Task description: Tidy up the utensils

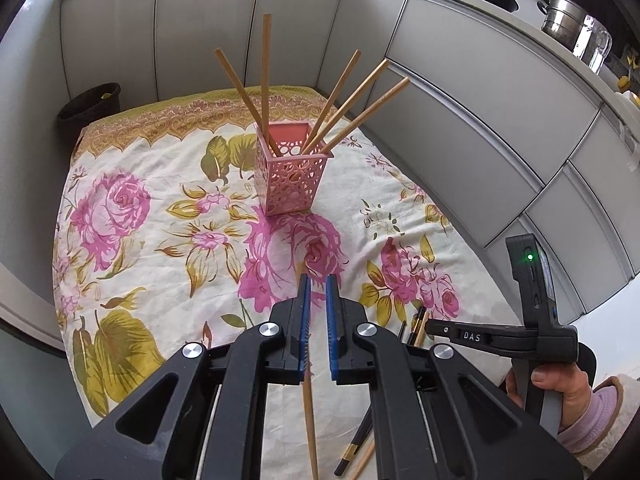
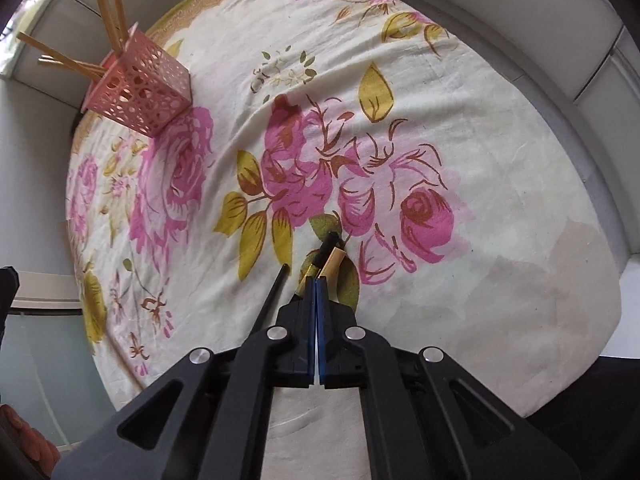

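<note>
A pink perforated holder point(image 1: 289, 168) stands on the floral cloth with several wooden chopsticks point(image 1: 352, 114) leaning in it; it shows at the upper left in the right wrist view point(image 2: 140, 84). My left gripper point(image 1: 318, 280) is a little open, with a wooden chopstick point(image 1: 310, 428) lying along its left pad, under the jaws. My right gripper point(image 2: 316, 280) is shut down on the cloth over a wooden chopstick point(image 2: 334, 260) and a black chopstick point(image 2: 326, 246). Another black chopstick point(image 2: 272, 296) lies just left of it.
The floral cloth point(image 1: 160, 240) covers the table, ringed by grey cabinet fronts point(image 1: 460, 120). A dark bin point(image 1: 90, 108) stands at the far left corner. A pot point(image 1: 564, 20) and a jug point(image 1: 596, 46) sit on the counter at upper right. The right gripper's body point(image 1: 520, 332) is close on my right.
</note>
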The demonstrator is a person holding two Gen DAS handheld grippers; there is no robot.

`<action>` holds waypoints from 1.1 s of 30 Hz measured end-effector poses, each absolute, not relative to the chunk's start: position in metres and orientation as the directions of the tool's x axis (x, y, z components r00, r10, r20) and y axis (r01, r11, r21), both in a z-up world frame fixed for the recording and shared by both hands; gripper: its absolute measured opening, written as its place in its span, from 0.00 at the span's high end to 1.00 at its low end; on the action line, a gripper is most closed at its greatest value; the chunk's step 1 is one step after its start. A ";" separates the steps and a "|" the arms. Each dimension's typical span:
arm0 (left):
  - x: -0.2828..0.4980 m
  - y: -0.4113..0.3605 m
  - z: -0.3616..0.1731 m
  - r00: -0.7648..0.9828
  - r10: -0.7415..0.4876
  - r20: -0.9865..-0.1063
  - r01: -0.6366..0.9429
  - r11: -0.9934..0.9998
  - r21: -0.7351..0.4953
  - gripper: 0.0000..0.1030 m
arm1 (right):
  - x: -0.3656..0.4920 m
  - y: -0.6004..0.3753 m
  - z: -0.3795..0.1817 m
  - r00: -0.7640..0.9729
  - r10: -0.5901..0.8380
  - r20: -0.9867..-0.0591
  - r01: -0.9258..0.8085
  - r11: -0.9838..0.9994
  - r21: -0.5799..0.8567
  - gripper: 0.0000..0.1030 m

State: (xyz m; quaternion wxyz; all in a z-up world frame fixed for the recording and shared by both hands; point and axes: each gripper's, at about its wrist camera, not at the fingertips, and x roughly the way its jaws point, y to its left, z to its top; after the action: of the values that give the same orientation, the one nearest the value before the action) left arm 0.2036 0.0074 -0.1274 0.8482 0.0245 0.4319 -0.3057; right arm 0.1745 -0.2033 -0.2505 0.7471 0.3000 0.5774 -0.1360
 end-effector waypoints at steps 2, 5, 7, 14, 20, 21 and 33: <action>0.197 0.010 -0.121 0.460 -0.499 -0.734 0.537 0.815 -0.218 0.93 | 0.165 -0.202 -0.237 0.373 0.122 -0.920 0.500 0.809 0.310 1.00; 0.191 0.005 -0.122 0.435 -0.512 -0.741 0.556 0.800 -0.226 0.93 | 0.156 -0.210 -0.240 0.346 0.147 -0.927 0.528 0.786 0.322 0.99; 0.194 -0.001 -0.131 0.432 -0.463 -0.774 0.527 0.826 -0.200 0.93 | 0.144 -0.230 -0.255 0.299 0.221 -0.928 0.623 0.692 0.365 0.97; 0.210 -0.009 -0.153 0.391 -0.451 -0.803 0.500 0.836 -0.226 0.92 | 0.168 -0.239 -0.261 0.236 0.230 -0.944 0.691 0.644 0.330 0.60; 0.217 -0.002 -0.155 0.384 -0.473 -0.793 0.509 0.825 -0.246 0.88 | 0.187 -0.224 -0.264 0.124 0.105 -0.987 0.663 0.731 0.161 0.71; 0.218 0.000 -0.155 0.383 -0.478 -0.791 0.508 0.824 -0.252 0.87 | 0.188 -0.222 -0.264 0.117 0.095 -0.989 0.660 0.737 0.149 0.71; 0.216 0.012 -0.152 0.397 -0.484 -0.780 0.505 0.825 -0.255 0.75 | 0.207 -0.172 -0.266 0.032 -0.092 -0.995 0.521 0.851 -0.062 0.89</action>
State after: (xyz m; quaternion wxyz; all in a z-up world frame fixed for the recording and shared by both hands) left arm 0.2160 0.0117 -0.1524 0.8358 0.0114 0.4625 -0.2957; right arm 0.2067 -0.1724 -0.2657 0.6996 0.1626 0.6605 -0.2190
